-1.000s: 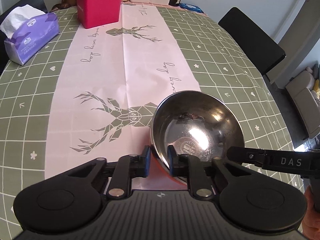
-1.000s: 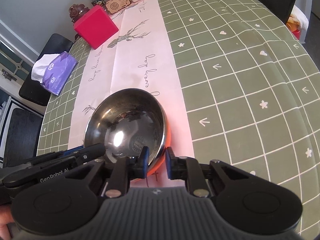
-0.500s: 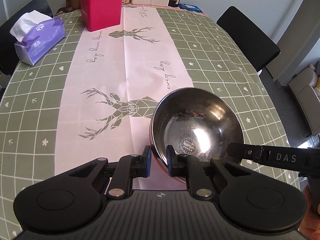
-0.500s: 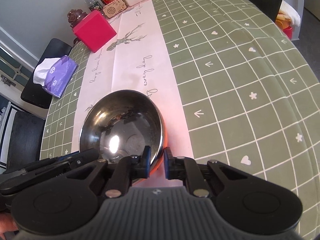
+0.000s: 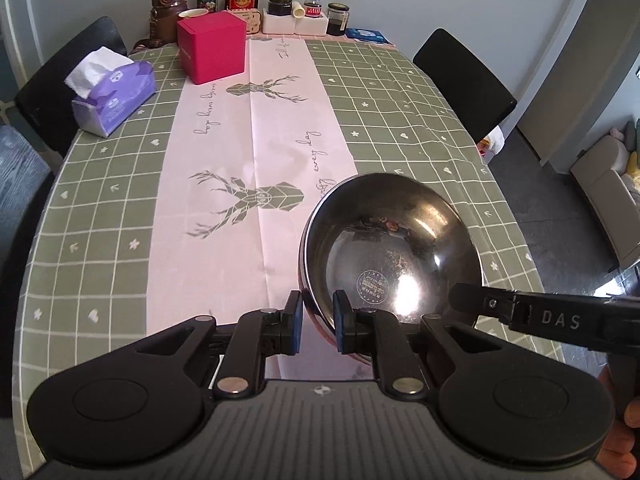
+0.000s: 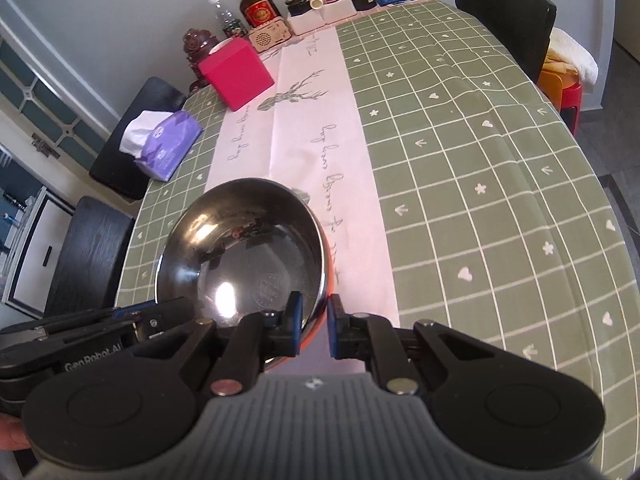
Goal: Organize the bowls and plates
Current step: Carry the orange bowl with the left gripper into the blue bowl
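1. Green checked cloth with a pink deer-print runner covers the surface [image 5: 120, 208], which carries a red box [image 5: 212, 50], a purple tissue pack [image 5: 114, 96] and a row of bottles and jars [image 5: 280, 4] along the far wall.
2. Black chairs [image 5: 464, 80] stand at the surface's edges, partly cut off by the frame.
3. A steel bowl [image 5: 390, 248] with an orange outside sits at the near end of the runner, and its underside and base are hidden, so whether it rests on the cloth or is lifted cannot be told.
4. Left claw [image 5: 317, 328] straddles the bowl's near-left rim, one finger inside and one outside; the blue pads sit close to the wall, but whether they press it cannot be made out.
5. Right claw [image 6: 311, 326] straddles the near-right rim likewise; a sliver of space shows beside its outer pad, so its grip cannot be told either.
6. Each camera sees only part of the other claw's body crossing its lower corner, with a fragment of a hand [image 5: 620, 432] at the edge.
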`<state>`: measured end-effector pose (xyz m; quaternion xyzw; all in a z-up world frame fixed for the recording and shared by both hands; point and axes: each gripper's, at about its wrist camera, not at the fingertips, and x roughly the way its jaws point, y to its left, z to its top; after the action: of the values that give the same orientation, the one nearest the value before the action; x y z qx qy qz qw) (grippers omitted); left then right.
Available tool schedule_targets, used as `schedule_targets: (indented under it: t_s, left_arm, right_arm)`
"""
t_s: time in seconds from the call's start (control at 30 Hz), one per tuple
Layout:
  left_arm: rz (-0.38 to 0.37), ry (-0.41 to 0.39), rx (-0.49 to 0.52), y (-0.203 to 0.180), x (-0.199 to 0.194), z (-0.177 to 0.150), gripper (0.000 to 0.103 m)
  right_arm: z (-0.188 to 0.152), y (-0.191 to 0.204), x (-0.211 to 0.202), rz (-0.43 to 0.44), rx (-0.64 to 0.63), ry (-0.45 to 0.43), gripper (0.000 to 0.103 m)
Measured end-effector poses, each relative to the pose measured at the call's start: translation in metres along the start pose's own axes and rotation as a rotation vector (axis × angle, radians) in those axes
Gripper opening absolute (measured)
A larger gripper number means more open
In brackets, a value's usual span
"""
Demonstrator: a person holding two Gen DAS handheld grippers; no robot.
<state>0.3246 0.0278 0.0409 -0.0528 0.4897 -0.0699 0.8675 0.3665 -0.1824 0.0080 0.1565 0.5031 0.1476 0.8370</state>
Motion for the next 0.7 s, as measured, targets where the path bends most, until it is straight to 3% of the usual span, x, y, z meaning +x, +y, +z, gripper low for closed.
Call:
schedule_targets:
  t_s: [0.33,0.7]
  left_arm:
    - [0.021,0.038,0.02,-0.012,-0.062,-0.06,0.017]
    - [0.016,0.146,0.024,-0.003,-0.086,-0.129,0.017]
  right_arm:
    - [-0.064,0.022,-0.058,0.014,-0.101,0.021,0.01]
    - [-0.138,0.043,-0.083,-0.008,-0.214,0.11,0.011]
